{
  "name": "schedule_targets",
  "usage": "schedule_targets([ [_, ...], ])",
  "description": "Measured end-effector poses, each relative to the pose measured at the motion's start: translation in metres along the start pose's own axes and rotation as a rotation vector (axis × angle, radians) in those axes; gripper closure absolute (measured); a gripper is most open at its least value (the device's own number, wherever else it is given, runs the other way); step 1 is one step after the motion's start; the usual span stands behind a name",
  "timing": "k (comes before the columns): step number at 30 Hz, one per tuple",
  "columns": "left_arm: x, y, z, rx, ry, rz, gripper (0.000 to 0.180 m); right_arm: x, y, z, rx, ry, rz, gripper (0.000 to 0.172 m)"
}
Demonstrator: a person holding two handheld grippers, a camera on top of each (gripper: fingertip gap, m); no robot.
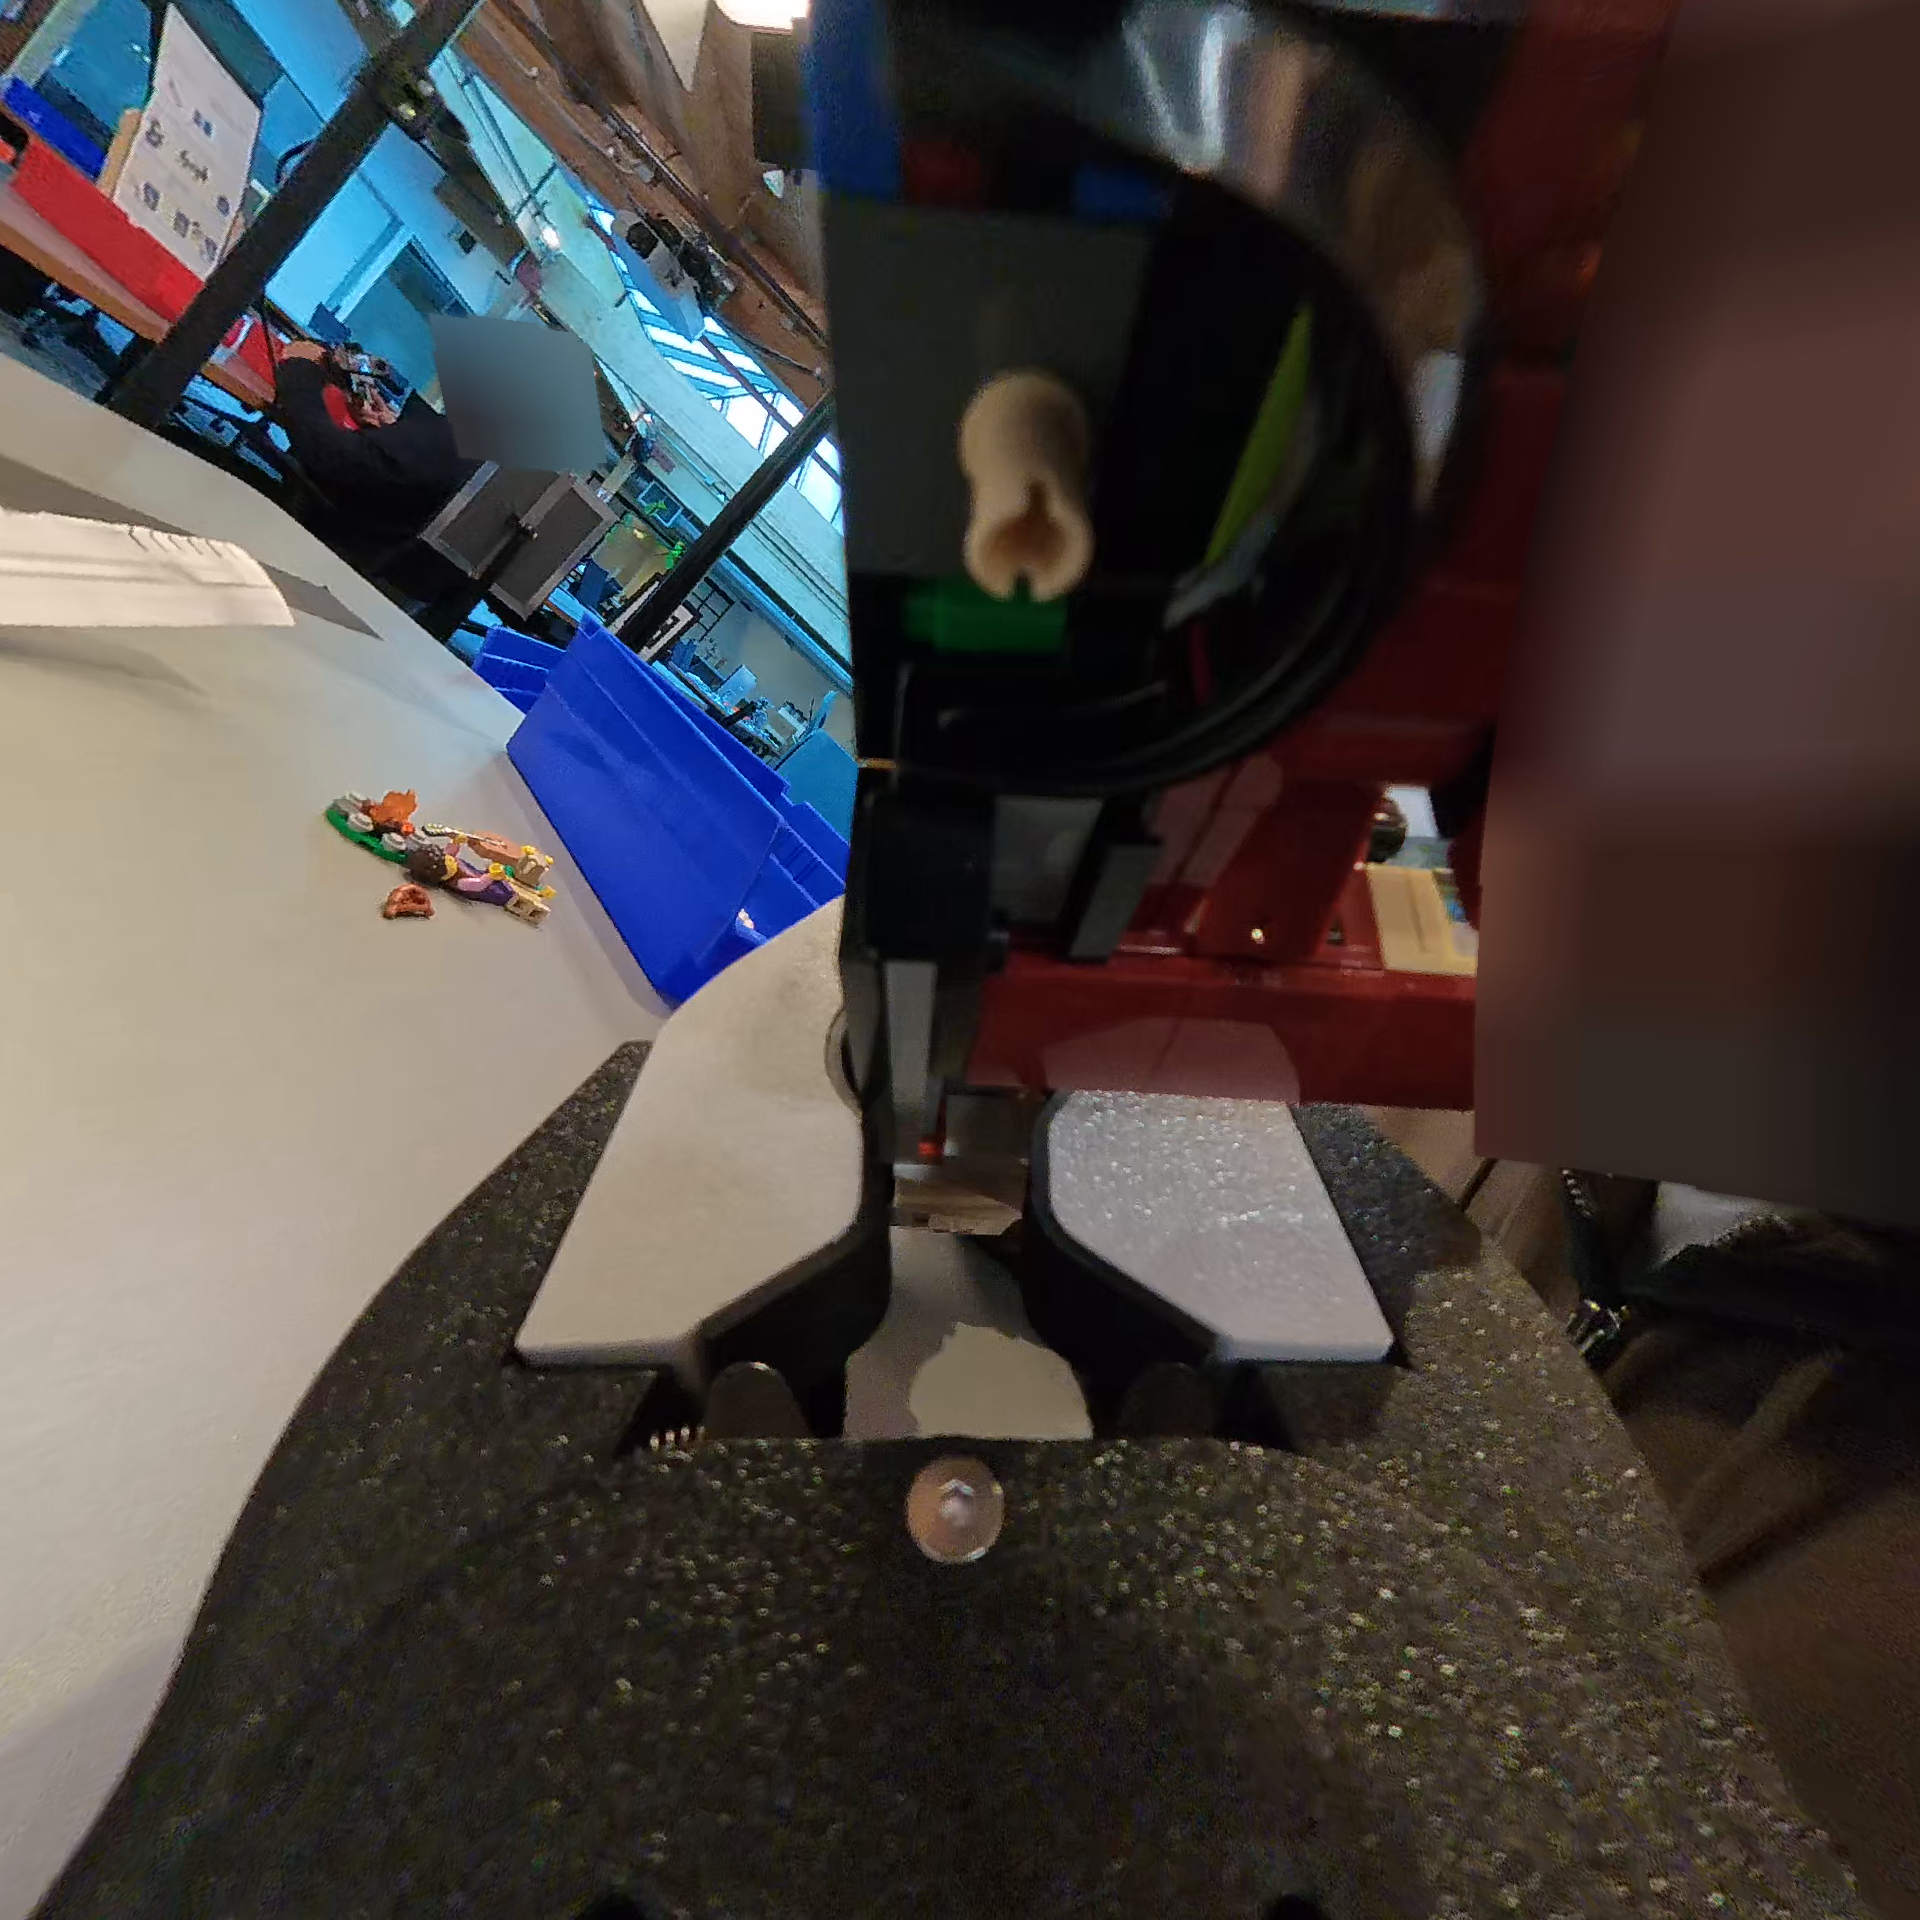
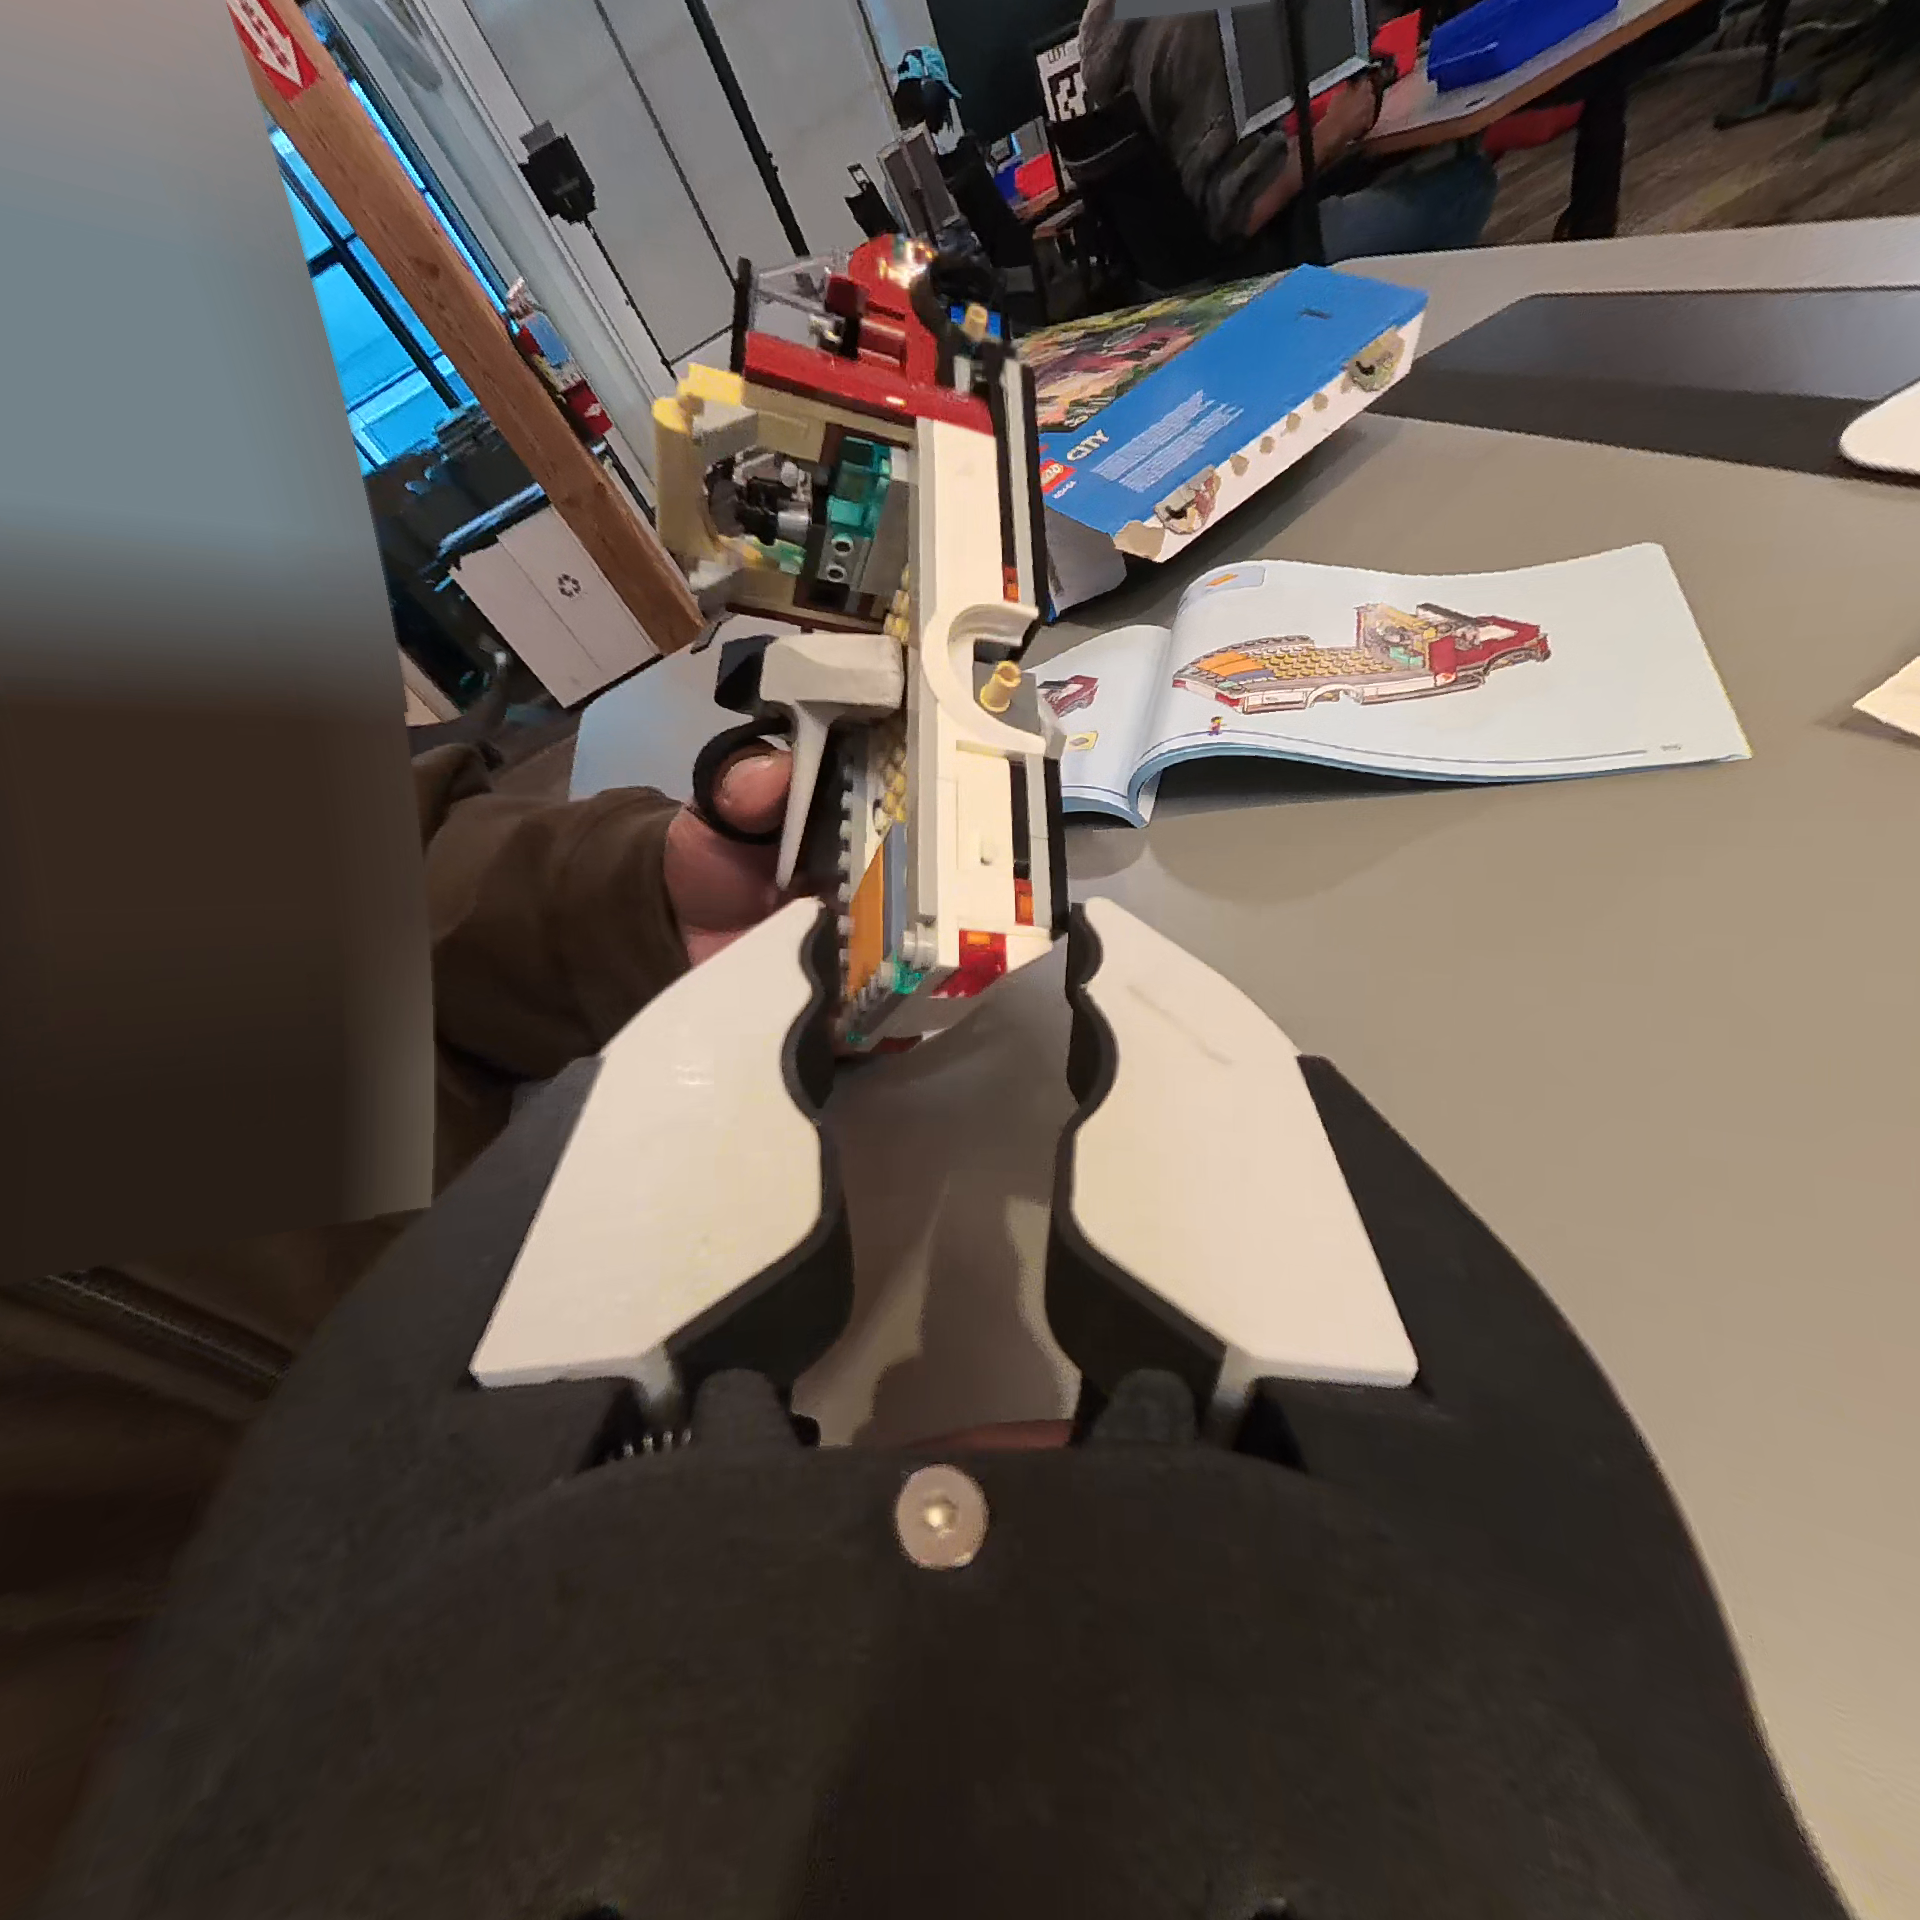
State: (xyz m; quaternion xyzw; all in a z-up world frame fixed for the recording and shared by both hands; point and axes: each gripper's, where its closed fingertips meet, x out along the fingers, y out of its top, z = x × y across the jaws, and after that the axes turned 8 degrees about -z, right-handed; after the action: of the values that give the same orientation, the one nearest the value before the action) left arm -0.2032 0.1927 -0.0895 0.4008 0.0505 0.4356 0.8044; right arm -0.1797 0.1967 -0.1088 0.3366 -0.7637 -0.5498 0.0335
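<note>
Left tongs (image 2: 831, 717) gripping brick truck (image 2: 966, 727), booklet (image 2: 1403, 665) and box (image 2: 1226, 416) behind

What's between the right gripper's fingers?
The tail end of the brick-built vehicle sits between the right gripper's fingers, seen in the right wrist view; pad contact is unclear.

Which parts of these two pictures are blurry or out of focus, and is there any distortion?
Left wrist view: the brick-built vehicle fills the frame too close, soft and smeared; the toy figures on the table are sharp; the table edge bows from the wide lens. Right wrist view: the vehicle and instruction booklet are fairly crisp; the person's sleeve is blurred.
</note>
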Motion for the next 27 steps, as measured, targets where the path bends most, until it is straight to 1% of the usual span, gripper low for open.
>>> schedule_targets([
  [5,0.003,-0.004,0.002,0.022,0.000,-0.025,0.156,0.004,-0.004,0.002,-0.005,-0.014,-0.007,0.134],
  [9,0.002,-0.004,0.001,0.003,-0.002,-0.026,0.157,0.005,-0.004,0.002,0.012,0.008,0.008,0.136],
  [10,0.002,-0.004,0.002,0.000,-0.004,-0.026,0.155,0.005,-0.004,0.001,0.014,0.015,0.011,0.137],
  [16,0.003,-0.004,0.002,-0.004,-0.008,-0.030,0.154,0.004,-0.004,0.001,0.027,0.048,0.023,0.138],
  [18,0.003,-0.005,0.002,0.004,-0.001,-0.034,0.157,0.004,-0.004,0.001,0.020,0.048,0.021,0.138],
  [21,0.003,-0.005,0.002,0.029,0.015,-0.054,0.157,0.004,-0.005,0.001,-0.001,0.048,0.001,0.135],
  [22,0.003,-0.006,0.002,0.038,0.021,-0.064,0.157,0.004,-0.005,0.000,-0.014,0.048,0.002,0.126],
  [23,0.004,-0.007,0.002,0.048,0.026,-0.080,0.157,0.004,-0.004,-0.001,-0.026,0.046,0.000,0.122],
  [25,0.005,-0.011,0.002,0.076,0.039,-0.113,0.157,0.004,-0.004,-0.002,-0.043,0.040,0.003,0.121],
  [27,0.007,-0.013,0.003,0.107,0.049,-0.141,0.157,0.003,-0.004,-0.002,-0.046,0.042,0.004,0.124],
])
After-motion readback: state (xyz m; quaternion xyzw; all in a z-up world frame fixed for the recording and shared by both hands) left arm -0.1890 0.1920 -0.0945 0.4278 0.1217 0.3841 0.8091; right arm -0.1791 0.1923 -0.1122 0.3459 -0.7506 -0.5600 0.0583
